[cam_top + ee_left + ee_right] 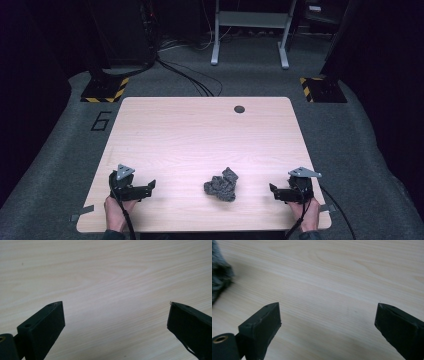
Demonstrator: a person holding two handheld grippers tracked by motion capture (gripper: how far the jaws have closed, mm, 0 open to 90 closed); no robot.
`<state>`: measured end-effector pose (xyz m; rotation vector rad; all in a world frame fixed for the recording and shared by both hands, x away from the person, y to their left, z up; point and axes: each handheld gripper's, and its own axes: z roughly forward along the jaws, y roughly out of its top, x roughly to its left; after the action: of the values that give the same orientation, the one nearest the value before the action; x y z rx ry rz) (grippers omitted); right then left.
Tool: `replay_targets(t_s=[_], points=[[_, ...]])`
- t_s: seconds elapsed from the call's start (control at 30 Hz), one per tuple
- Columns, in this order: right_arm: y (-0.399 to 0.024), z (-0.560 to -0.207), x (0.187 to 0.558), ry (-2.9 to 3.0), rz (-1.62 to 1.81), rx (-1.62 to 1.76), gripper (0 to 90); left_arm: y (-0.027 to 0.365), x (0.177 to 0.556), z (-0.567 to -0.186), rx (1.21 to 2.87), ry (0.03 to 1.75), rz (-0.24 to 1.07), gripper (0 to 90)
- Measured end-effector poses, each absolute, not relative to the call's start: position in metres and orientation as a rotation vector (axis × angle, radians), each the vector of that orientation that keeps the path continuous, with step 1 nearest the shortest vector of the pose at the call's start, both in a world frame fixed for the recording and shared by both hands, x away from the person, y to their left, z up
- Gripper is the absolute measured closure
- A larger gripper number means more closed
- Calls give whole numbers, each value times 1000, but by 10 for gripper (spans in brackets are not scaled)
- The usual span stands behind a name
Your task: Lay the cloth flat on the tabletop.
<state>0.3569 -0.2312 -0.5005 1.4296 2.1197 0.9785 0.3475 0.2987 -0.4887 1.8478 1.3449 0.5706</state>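
A: Report the state of each claw.

B: The left claw [150,187] rests low at the near left of the worktop [200,130], jaws spread wide with bare wood between them in the left gripper view. The right claw [272,190] sits at the near right, jaws likewise spread and holding nothing.

A: Location of the work item?

B: The grey cloth [221,184] lies crumpled in a loose heap on the worktop, between the two claws and apart from both, somewhat nearer the right one. Its fuzzy edge shows at the upper left of the right gripper view [219,277].

A: Probable faults from this position?

B: Judged from the heap: a claw closing on the top fold alone would likely lift one layer and leave the rest dragging. A claw arriving too low may push the cloth along the smooth wood instead of pinching it. If both claws take the same bunch, the cloth will probably stay wadded. Which edges or corners are free cannot be told; the folds hide them.

A: Surroundings and obstructions?

B: A dark round grommet [239,109] sits near the far edge, well apart from the cloth. Beyond the worktop: floor cables [190,80], two striped stand bases [105,90], a grey frame [250,30]. Nothing stands between either claw and the cloth. The trailing cable of each claw runs off the near edge and could snag there on a long reach.
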Motion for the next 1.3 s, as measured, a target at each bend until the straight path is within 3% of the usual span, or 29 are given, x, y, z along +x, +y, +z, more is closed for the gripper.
replay_targets(t_s=[0.43, 0.6, 0.8, 0.93, 0.97, 1.03, 1.07, 1.2, 1.3], points=[[-165, -467, 354, 2280, 1152, 1244, 153, 219, 353, -471, 1947, 1112, 457, 46], [-139, -463, 353, 2363, 1182, 1146, 230, 179, 355, -472, 2016, 1004, 403, 92], [-120, -463, 354, 2420, 1200, 1110, 407, 138, 356, -477, 2101, 882, 340, 178], [-114, -466, 358, 2447, 1201, 1109, 611, 126, 364, -486, 2140, 849, 279, 282], [-113, -467, 359, 2458, 1199, 1111, 663, 125, 365, -489, 2136, 847, 251, 335], [-112, -470, 360, 2471, 1201, 1124, 784, 124, 367, -491, 2130, 823, 203, 536], [-112, -470, 360, 2471, 1201, 1124, 784, 123, 366, -492, 2121, 819, 190, 536], [-109, -470, 361, 2462, 1203, 1107, 868, 119, 365, -494, 2133, 809, 219, 819], [-108, -467, 360, 2448, 1199, 1095, 879, 121, 365, -493, 2115, 818, 239, 871]])
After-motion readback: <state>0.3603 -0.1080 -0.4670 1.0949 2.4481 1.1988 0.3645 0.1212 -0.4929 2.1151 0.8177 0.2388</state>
